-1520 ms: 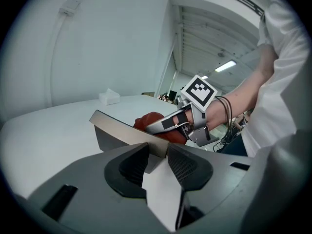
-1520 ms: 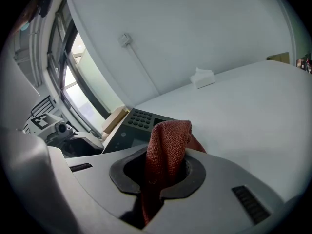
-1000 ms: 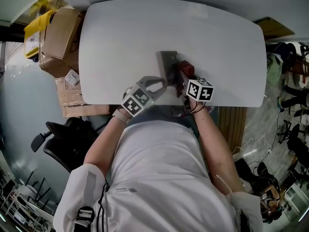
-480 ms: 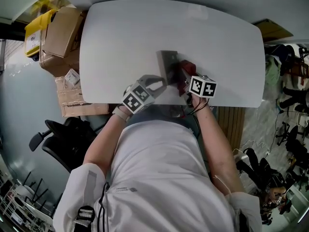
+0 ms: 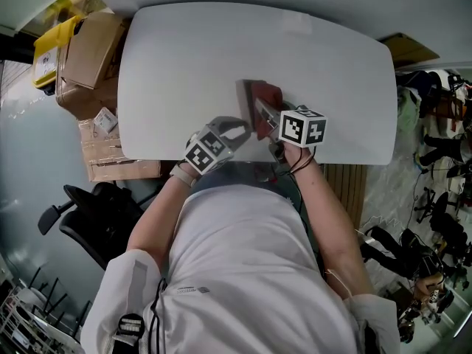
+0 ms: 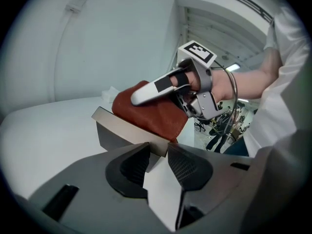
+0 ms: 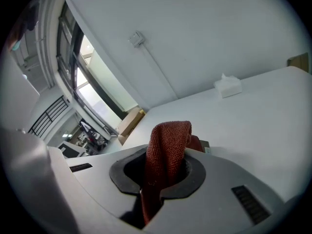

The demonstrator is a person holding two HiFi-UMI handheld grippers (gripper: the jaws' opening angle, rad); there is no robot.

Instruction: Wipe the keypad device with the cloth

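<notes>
The keypad device point(image 6: 119, 130) lay by the middle of the desk's point(image 5: 184, 57) near edge. The left gripper point(image 6: 157, 162) had its jaws closed narrowly on the device's near corner, pinning it. The right gripper point(image 7: 163, 172) had its jaws clamped on the cloth point(image 7: 168, 140), which was draped over the device's top. Wiping well likely called for flat pressure and straight passes across the whole face, with the left grip firm enough to stop any sliding.
</notes>
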